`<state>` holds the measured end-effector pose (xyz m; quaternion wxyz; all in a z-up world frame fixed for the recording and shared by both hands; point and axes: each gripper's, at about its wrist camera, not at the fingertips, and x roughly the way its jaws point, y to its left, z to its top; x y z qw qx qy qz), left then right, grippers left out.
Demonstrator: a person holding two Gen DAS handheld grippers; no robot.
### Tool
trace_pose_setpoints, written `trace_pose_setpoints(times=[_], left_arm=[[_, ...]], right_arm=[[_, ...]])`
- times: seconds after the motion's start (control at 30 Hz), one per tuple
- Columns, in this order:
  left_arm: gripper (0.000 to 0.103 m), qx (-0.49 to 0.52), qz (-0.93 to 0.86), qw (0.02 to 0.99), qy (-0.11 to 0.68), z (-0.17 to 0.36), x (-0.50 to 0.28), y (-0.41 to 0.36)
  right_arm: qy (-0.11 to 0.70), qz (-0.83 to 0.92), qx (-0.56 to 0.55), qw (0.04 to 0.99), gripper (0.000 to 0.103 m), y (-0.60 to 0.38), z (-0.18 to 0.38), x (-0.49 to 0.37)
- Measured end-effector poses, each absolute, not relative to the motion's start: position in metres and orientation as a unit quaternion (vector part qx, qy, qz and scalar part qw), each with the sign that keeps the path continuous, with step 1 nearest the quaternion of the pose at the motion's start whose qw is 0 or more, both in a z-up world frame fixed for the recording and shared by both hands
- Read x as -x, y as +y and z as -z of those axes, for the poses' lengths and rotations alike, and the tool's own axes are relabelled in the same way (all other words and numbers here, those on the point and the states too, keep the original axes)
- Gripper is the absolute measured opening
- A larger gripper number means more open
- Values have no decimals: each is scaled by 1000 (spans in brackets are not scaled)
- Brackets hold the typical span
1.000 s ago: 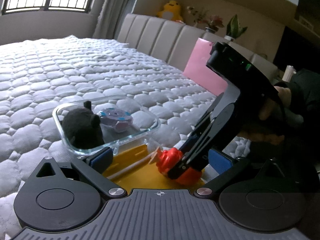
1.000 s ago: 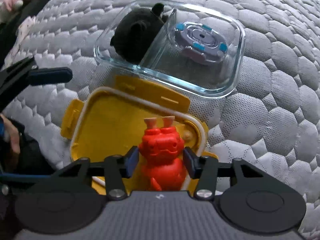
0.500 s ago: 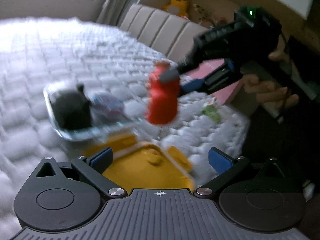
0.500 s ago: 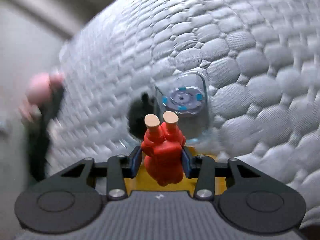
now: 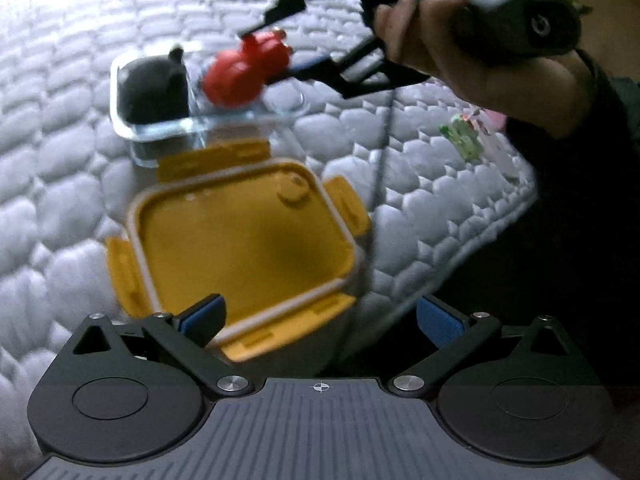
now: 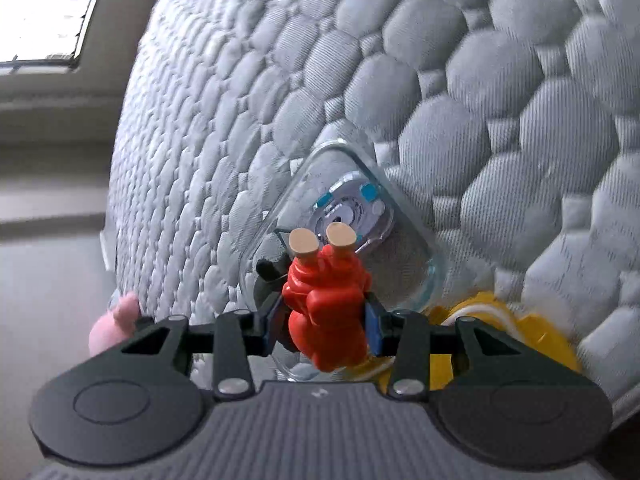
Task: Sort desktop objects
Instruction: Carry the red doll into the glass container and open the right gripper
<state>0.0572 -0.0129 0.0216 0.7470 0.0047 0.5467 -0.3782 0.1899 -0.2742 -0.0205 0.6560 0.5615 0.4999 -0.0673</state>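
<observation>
My right gripper (image 6: 325, 322) is shut on a red toy figure (image 6: 326, 300) and holds it in the air above the clear glass box (image 6: 430, 276). In the left wrist view the red toy (image 5: 244, 70) hangs over the glass box (image 5: 160, 132), which holds a black plush (image 5: 154, 94). A round grey and blue disc (image 6: 350, 212) also lies in the box. The yellow lid (image 5: 244, 244) lies upturned on the quilted bed just in front of the box. My left gripper (image 5: 320, 320) is open and empty above the lid's near edge.
A green wrapped item (image 5: 460, 136) lies near the bed's right edge (image 5: 516, 204). A pink soft thing (image 6: 114, 322) shows at the left of the right wrist view. The quilted mattress (image 6: 520, 120) stretches away behind the box.
My right gripper lifted the red toy off the yellow lid and carried it over the glass box. My left gripper rose and tilted down, now looking onto the lid.
</observation>
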Motion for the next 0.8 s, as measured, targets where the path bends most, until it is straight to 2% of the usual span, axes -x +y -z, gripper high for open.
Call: trace_pose_setpoints(times=[0.2, 0.37, 0.47, 0.63, 0.8], left_arm=[[103, 62, 345, 732, 585, -17, -67, -1], [103, 64, 322, 733, 596, -15, -73, 2], [103, 54, 320, 729, 603, -9, -76, -4], [103, 51, 315, 715, 621, 12, -81, -19], [103, 50, 295, 738, 604, 19, -82, -26]], right_arm=[[487, 107, -610, 616, 46, -264, 48, -190], [497, 73, -632, 591, 65, -277, 55, -182], [494, 8, -602, 627, 65, -286, 40, -177], [502, -99, -438, 740, 48, -276, 2, -181], [464, -101, -318, 821, 31, -256, -6, -183]])
